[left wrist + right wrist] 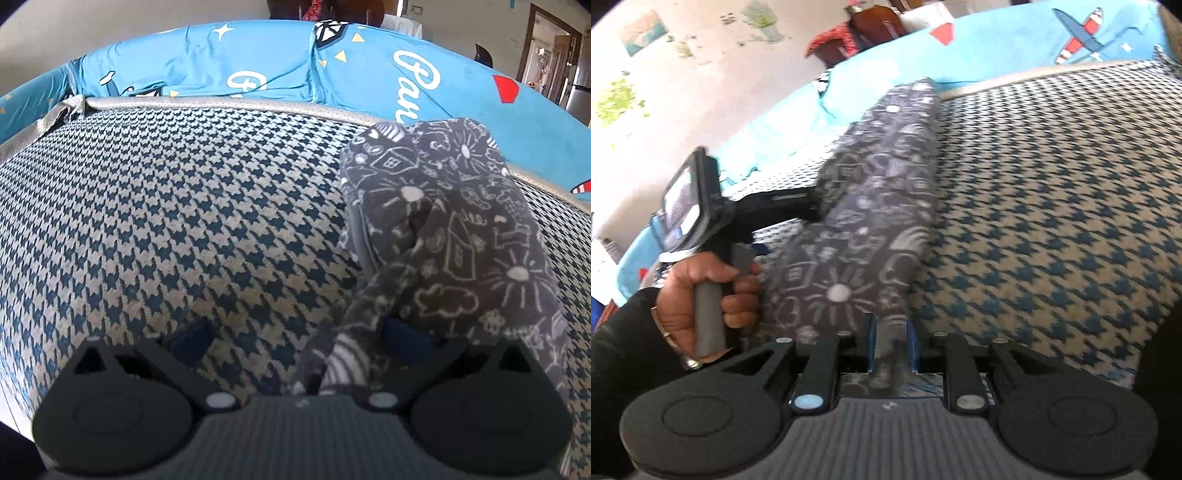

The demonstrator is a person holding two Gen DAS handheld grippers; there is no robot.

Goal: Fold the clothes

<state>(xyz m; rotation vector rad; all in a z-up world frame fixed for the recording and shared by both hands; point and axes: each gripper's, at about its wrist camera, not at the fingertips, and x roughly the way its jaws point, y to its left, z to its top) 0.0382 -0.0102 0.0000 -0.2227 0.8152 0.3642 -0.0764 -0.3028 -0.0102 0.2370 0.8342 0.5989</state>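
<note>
A dark grey garment (443, 229) with white doodle prints hangs bunched over the houndstooth blanket (184, 221). In the left wrist view my left gripper (295, 336) is open, its blue pads wide apart; the cloth drapes over the right pad (402, 339) and is not pinched. In the right wrist view my right gripper (891, 343) is shut on the garment (879, 192), which stretches away from it. The left gripper (790, 201) shows there from the side, its tips hidden behind the cloth, held by a hand (701, 295).
The houndstooth blanket (1052, 221) covers a bed. Behind it lies a bright blue printed sheet (277, 66) with a plane and lettering. A wall with stickers (665, 74) and a doorway (546, 51) stand beyond.
</note>
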